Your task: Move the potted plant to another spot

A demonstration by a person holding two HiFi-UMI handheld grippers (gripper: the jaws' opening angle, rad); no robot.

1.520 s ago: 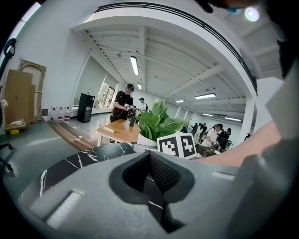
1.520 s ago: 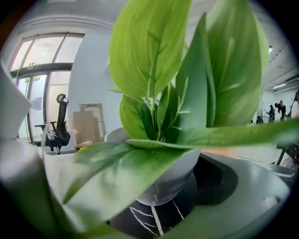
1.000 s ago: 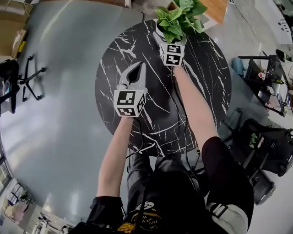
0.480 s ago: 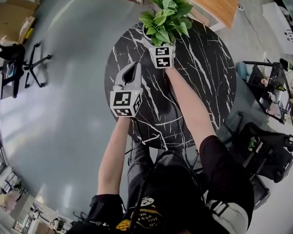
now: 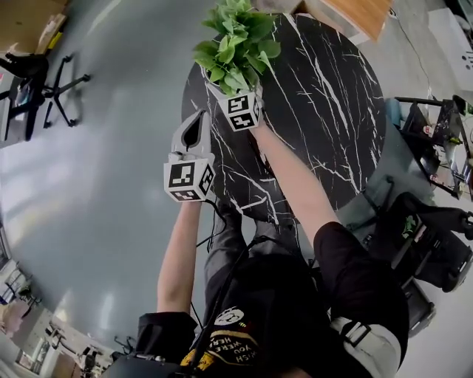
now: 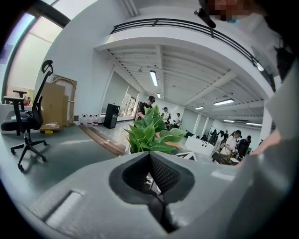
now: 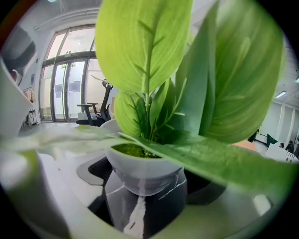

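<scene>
Two jaws of my right gripper [image 7: 145, 186] clamp the potted plant [image 5: 235, 44] at its pot so it rides upright, at the table's [image 5: 325, 96] 10 o'clock rim. Left gripper [image 5: 198, 125] clenched empty, unneeded.

Round black marble table [image 5: 325, 103] with white veins on a glossy grey floor [image 5: 96, 192]; black office chair [image 5: 44, 77] well off to its left, cardboard box [image 5: 26, 15] in the top-left corner, wooden surface [image 5: 358, 11] just past the table's far edge, dark furniture [image 5: 432, 229] clustered at right. Left gripper view: an office chair beside stacked cardboard [image 6: 55, 105], long wooden plank [image 6: 100, 139] on the floor, black cabinet [image 6: 111, 115], ceiling strip lights [image 6: 154, 78], people [image 6: 232, 140] far back. Right gripper view: tall glass doors [image 7: 65, 84], another office chair in front.
</scene>
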